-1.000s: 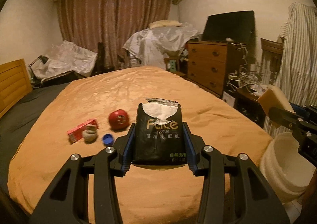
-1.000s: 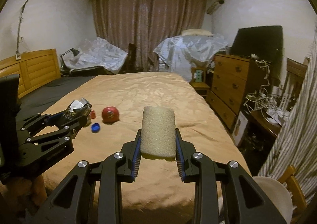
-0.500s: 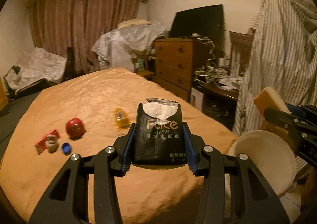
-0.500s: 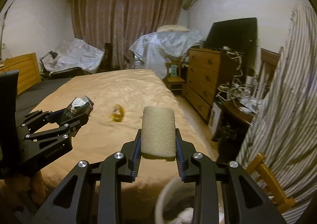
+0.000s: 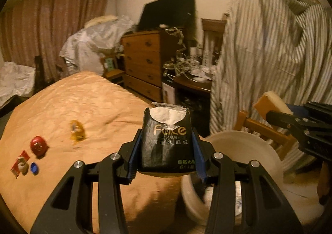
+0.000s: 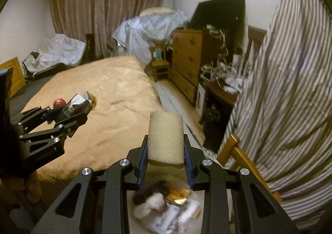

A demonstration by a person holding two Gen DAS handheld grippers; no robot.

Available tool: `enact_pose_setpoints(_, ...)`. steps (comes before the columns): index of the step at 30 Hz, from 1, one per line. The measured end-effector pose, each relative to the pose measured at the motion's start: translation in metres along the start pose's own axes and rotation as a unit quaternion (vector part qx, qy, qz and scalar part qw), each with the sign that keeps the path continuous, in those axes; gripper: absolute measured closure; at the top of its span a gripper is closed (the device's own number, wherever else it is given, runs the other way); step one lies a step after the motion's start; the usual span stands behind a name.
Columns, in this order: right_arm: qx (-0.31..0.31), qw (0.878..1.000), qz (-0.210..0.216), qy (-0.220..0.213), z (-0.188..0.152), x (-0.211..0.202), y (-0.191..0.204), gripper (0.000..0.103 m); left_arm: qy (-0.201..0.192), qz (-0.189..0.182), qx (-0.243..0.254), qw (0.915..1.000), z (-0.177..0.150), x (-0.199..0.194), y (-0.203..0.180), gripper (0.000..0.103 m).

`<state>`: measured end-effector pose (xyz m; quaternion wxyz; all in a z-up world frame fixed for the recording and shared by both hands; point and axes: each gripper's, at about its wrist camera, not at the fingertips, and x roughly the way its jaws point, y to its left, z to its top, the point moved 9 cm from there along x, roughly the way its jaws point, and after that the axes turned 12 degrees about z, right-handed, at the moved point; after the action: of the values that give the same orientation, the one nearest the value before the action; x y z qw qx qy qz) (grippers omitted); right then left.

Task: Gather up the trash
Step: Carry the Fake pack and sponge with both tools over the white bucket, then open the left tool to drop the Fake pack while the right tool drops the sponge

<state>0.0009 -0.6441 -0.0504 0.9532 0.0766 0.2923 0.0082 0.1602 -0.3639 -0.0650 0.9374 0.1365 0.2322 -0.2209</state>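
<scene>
My left gripper (image 5: 167, 149) is shut on a black tissue pack (image 5: 166, 136) with white tissue showing at its torn top, held above the bed corner beside a white trash bin (image 5: 244, 147). My right gripper (image 6: 166, 151) is shut on a beige sponge (image 6: 166, 138) and hovers over the bin, whose trash (image 6: 166, 209) shows below the fingers. On the orange bedspread (image 5: 93, 109) lie a yellow wrapper (image 5: 77, 132), a red round object (image 5: 38, 145), a blue bottle cap (image 5: 34, 168) and a red packet (image 5: 19, 164). The left gripper also shows in the right wrist view (image 6: 68, 111).
A wooden dresser (image 5: 143, 64) with a dark TV (image 5: 168, 12) stands by the wall. A striped cloth (image 5: 269, 47) hangs over a wooden chair (image 5: 265, 130) right of the bin. A cluttered low table (image 5: 193, 82) sits between them.
Both grippers have swung right, away from the bed's middle and toward the bin. The bin now lies under the right gripper and its contents have come into view. Both grips are unchanged.
</scene>
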Motion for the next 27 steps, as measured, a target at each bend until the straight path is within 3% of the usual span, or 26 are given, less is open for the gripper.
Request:
enact_pose_setpoints(7, 0.029, 0.997, 0.006, 0.070, -0.016, 0.017, -0.052, 0.071, 0.043, -0.058, 0.037, 0.9967, -0.010, 0.018, -0.052, 0.060)
enact_pose_setpoints(13, 0.061, 0.989, 0.028, 0.135, -0.040, 0.038, -0.067, 0.071, 0.115, -0.107, 0.054, 0.9862, -0.032, 0.041, -0.083, 0.060)
enact_pose_setpoints(19, 0.078, 0.981, 0.042, 0.170, -0.059, 0.055, -0.070, 0.071, 0.163, -0.120, 0.064, 0.9772, -0.050, 0.058, -0.092, 0.060)
enact_pose_setpoints(27, 0.076, 0.980, 0.043, 0.179, -0.067, 0.057, -0.063, 0.071, 0.168, -0.121, 0.067, 0.9761, -0.058, 0.057, -0.090, 0.060)
